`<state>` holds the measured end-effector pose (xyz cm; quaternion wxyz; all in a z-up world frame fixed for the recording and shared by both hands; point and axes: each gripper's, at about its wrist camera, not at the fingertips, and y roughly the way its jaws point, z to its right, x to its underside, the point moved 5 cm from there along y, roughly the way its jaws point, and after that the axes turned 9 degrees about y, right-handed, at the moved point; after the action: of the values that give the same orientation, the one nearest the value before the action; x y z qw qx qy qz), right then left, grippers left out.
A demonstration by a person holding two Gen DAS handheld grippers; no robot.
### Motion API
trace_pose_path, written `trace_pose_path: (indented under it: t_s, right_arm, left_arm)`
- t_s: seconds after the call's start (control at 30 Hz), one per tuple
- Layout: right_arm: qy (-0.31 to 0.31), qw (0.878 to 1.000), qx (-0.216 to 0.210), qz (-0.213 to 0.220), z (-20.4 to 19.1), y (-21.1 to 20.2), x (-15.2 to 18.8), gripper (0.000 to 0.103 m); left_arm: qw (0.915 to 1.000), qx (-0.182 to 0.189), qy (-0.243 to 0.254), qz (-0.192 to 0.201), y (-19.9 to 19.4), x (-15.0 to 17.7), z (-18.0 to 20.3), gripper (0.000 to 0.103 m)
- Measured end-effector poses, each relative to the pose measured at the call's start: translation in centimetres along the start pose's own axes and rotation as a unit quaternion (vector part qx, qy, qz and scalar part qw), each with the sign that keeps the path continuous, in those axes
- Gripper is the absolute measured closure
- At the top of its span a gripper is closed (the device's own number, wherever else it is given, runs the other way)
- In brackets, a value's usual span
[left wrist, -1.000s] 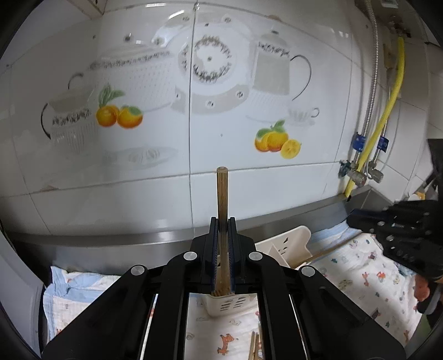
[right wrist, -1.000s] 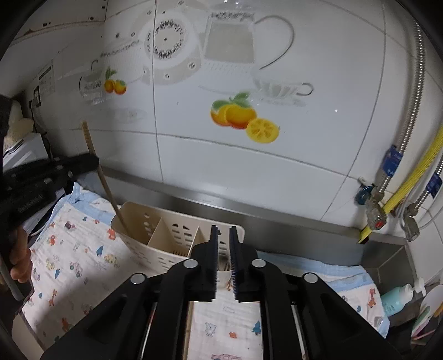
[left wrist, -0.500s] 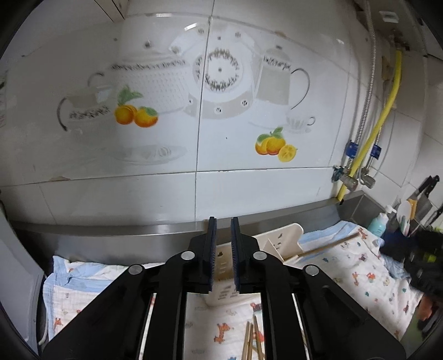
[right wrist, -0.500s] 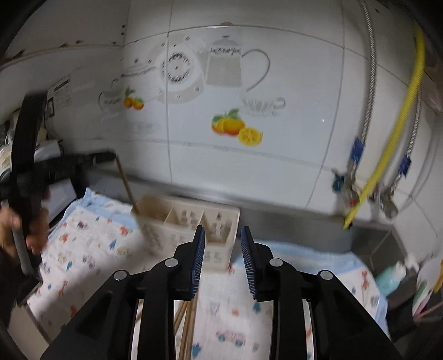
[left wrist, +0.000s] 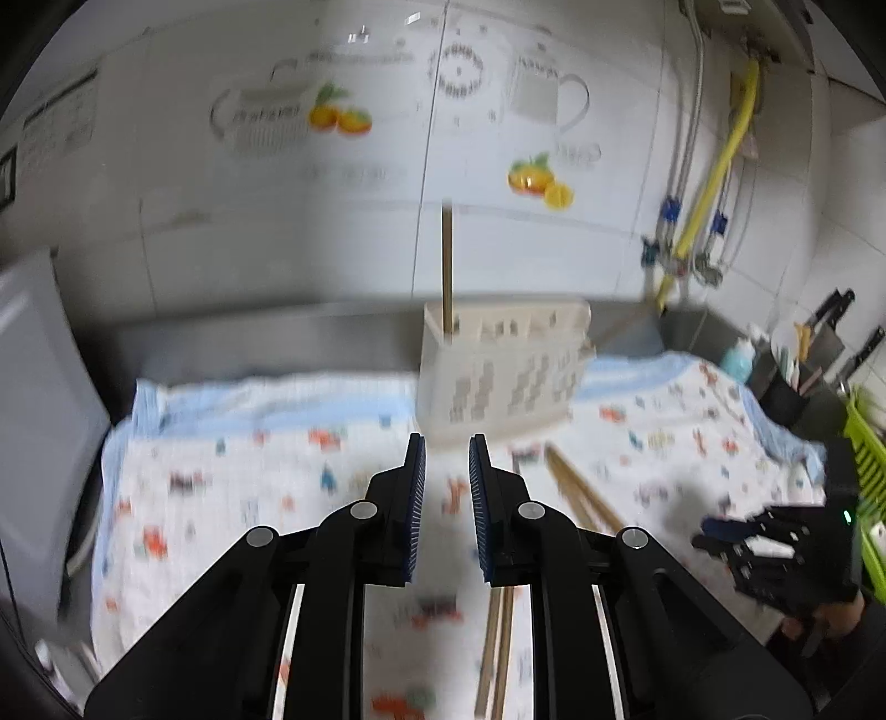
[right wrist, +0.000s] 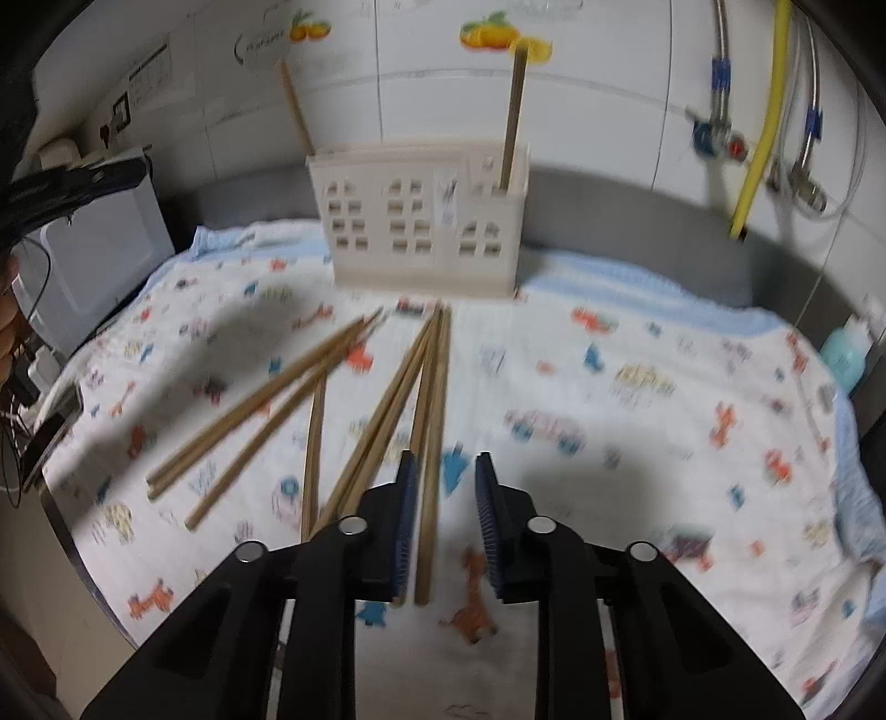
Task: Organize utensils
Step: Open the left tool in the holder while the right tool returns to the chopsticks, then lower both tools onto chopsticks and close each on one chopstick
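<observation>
While angled downward, both grippers (left wrist: 446, 509) (right wrist: 443, 515) seemingly hover empty.

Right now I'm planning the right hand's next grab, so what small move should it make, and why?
Probably ease the right gripper down and slightly left onto the nearest chopstick, then close. Its jaws stand apart and empty, that stick lies just inside the left pad, and only two chopsticks stand in the holder.

No words or numbers can be read here. The sticker (right wrist: 148, 77) on the wall (right wrist: 432, 111) has print, but it is too small and blurry. The curved writing (right wrist: 260, 41) painted on the wall tile beside the oranges is too fuzzy too.
</observation>
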<state>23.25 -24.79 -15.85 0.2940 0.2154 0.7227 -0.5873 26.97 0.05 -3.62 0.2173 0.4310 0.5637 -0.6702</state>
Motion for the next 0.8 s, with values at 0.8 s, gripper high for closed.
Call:
trace_pose_path:
  t_s: [0.8]
  right_arm:
    - [0.003, 0.999, 0.021, -0.032, 0.6, 3.8, 2.6, 0.096]
  left_arm:
    - [0.991, 0.054, -0.01, -0.122, 3.6, 14.2, 3.2, 0.087]
